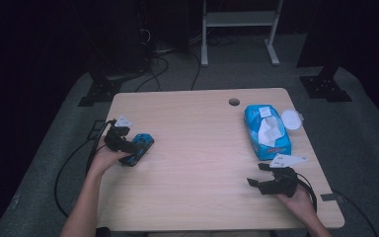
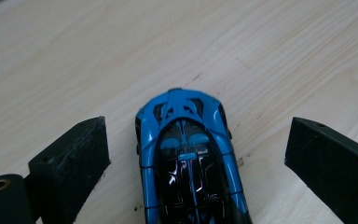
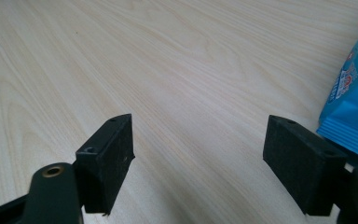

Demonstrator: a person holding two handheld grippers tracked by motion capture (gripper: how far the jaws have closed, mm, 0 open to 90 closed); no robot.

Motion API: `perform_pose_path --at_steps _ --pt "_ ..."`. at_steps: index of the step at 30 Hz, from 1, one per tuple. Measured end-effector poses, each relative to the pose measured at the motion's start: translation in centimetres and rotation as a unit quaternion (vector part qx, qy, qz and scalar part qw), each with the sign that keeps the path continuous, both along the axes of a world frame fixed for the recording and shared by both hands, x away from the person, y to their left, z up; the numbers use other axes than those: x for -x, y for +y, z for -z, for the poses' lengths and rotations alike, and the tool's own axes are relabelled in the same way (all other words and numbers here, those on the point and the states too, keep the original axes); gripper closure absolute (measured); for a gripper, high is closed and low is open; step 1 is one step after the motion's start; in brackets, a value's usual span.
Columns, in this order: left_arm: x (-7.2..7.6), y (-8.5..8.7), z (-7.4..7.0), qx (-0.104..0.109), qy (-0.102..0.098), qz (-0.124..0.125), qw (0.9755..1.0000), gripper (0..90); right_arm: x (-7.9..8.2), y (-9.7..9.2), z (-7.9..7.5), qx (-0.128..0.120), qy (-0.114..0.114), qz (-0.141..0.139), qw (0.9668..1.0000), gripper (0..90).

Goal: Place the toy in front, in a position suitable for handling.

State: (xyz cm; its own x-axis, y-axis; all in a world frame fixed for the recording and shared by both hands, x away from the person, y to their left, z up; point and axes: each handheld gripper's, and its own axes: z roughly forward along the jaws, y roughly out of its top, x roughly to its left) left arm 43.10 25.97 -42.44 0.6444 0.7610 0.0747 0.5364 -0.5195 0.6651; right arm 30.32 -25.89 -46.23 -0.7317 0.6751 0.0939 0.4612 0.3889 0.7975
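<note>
A blue and black toy car (image 1: 139, 148) lies on the wooden table (image 1: 197, 163) near its left edge. My left gripper (image 1: 131, 148) is open around the car (image 2: 189, 163), one jaw on each side with a gap to the body on both. My right gripper (image 1: 256, 174) hovers open over bare wood at the table's right front, nothing between its jaws (image 3: 200, 163). A blue wet-wipe pack (image 1: 266, 131) with a white tissue poking out lies just beyond it; the pack's corner (image 3: 354, 107) shows at the right in the right gripper view.
A white round lid (image 1: 292, 119) rests beside the pack at the right edge. A cable hole (image 1: 234, 102) sits near the far edge. Cables trail off both sides of the table. Stands and a white frame are on the floor behind.
</note>
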Motion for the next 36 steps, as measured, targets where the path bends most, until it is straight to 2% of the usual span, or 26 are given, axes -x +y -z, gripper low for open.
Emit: perform_pose_path --at_steps 3,5,6,8,10,14,15,21,25,28,31,36 --pt "-0.4 -0.1 0.8 -0.019 0.016 0.001 0.9997 5.6 0.0 0.1 -0.1 0.001 -0.001 -0.003 1.0 23.3" --pt "-0.3 -0.1 1.3 -0.017 0.014 -0.003 0.9998 5.7 0.1 0.1 -0.1 0.003 -0.003 -0.004 1.0 23.3" --pt "-0.4 0.0 1.6 -0.015 0.02 -0.007 0.9997 5.9 0.2 0.0 -0.2 0.001 -0.003 -0.002 1.0 23.3" --pt "-0.5 0.2 2.2 -0.023 0.034 -0.012 0.9991 6.0 0.2 0.0 -0.2 -0.001 -0.004 -0.001 1.0 23.3" --pt "-0.6 0.3 2.6 -0.024 0.04 -0.016 0.9988 6.2 0.1 -0.1 -0.2 -0.003 -0.003 0.0 1.0 23.3" --pt "-0.7 0.5 3.0 -0.022 0.056 -0.017 0.998 15.7 0.1 -0.1 -0.1 0.001 -0.001 -0.001 1.0 23.3" --pt "-0.7 0.6 2.9 -0.018 0.06 -0.012 0.9979 22.7 0.2 0.0 -0.1 0.004 -0.001 -0.001 1.0 23.3" --pt "-0.8 0.6 3.0 -0.009 0.069 -0.022 0.9973 23.6 0.3 -0.4 -0.2 -0.002 -0.005 0.006 1.0 23.3" --pt "-0.6 0.0 3.3 -0.045 0.068 -0.024 0.9964 20.0 0.3 -0.6 -0.1 -0.002 -0.003 0.007 1.0 23.4" --pt "-0.5 -0.1 3.5 -0.037 0.061 -0.031 0.997 20.0 0.4 -0.5 -0.2 -0.001 -0.005 0.006 1.0 23.4" --pt "-0.4 0.2 3.4 -0.03 0.065 -0.031 0.9969 23.8 0.5 -0.5 -0.3 -0.001 -0.008 0.006 1.0 23.4" --pt "-0.3 0.3 3.4 -0.029 0.06 -0.032 0.9973 25.4 0.4 -0.6 -0.2 -0.002 -0.003 0.007 1.0 23.4"
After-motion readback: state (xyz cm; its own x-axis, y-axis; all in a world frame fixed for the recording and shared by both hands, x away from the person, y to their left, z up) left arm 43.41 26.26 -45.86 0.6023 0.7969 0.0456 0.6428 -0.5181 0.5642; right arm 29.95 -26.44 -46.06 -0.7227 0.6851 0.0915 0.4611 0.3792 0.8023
